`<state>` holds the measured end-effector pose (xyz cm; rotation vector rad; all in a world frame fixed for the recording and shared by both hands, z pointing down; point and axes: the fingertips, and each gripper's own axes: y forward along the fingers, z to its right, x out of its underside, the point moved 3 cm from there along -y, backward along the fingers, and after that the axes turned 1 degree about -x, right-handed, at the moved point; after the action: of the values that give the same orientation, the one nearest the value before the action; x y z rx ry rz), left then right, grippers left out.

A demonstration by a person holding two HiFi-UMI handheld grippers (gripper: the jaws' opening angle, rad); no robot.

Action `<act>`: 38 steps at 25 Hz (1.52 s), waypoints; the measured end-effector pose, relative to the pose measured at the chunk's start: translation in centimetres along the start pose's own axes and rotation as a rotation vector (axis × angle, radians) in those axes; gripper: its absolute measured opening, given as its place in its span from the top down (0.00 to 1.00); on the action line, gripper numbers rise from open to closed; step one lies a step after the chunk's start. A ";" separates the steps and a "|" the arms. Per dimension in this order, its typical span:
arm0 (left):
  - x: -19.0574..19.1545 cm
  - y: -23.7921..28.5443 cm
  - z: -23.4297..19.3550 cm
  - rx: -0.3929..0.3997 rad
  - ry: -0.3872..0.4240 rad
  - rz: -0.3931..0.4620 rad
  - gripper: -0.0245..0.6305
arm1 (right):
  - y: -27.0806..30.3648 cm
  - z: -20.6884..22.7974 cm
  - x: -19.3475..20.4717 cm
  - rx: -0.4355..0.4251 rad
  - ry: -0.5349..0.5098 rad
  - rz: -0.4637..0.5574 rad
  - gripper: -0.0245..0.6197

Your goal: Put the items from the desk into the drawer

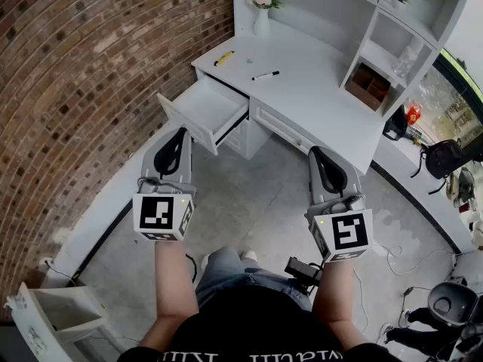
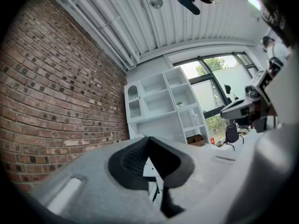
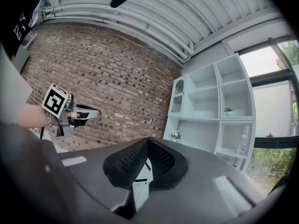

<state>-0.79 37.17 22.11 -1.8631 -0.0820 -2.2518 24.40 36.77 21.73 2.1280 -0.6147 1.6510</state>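
Observation:
In the head view a white desk [image 1: 324, 89] carries a yellow marker [image 1: 223, 58], a black pen [image 1: 266, 75] and a tiny object [image 1: 251, 60] between them. Its top-left drawer [image 1: 205, 105] is pulled out and looks bare inside. My left gripper [image 1: 178, 133] [image 2: 148, 139] and right gripper [image 1: 317, 151] [image 3: 148, 140] are held side by side in front of the desk, well short of it. Both are shut with nothing between the pads. Each gripper view looks up at the shelves and the ceiling.
A brick wall [image 1: 90, 66] runs along the left. A shelf unit [image 1: 392, 44] stands on the desk's right end, with a vase of flowers [image 1: 262, 10] at the back. A small white drawer unit [image 1: 53, 319] sits lower left. A black bag [image 1: 441, 157] and cables lie at the right.

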 end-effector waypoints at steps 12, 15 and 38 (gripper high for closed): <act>0.8 0.6 -0.3 0.042 -0.070 -0.033 0.28 | 0.4 0.3 0.4 0.037 0.062 0.017 0.96; 0.7 0.9 -1.3 0.007 -0.070 -0.023 0.22 | 0.9 0.5 0.5 0.033 0.060 0.019 0.96; 5.5 15.7 -10.6 0.030 -0.055 -0.055 0.22 | 18.6 4.1 1.8 0.061 0.065 -0.034 0.96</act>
<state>-8.76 19.25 23.93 -1.9301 -0.1768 -2.2222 17.86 18.84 23.01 2.1057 -0.5120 1.7335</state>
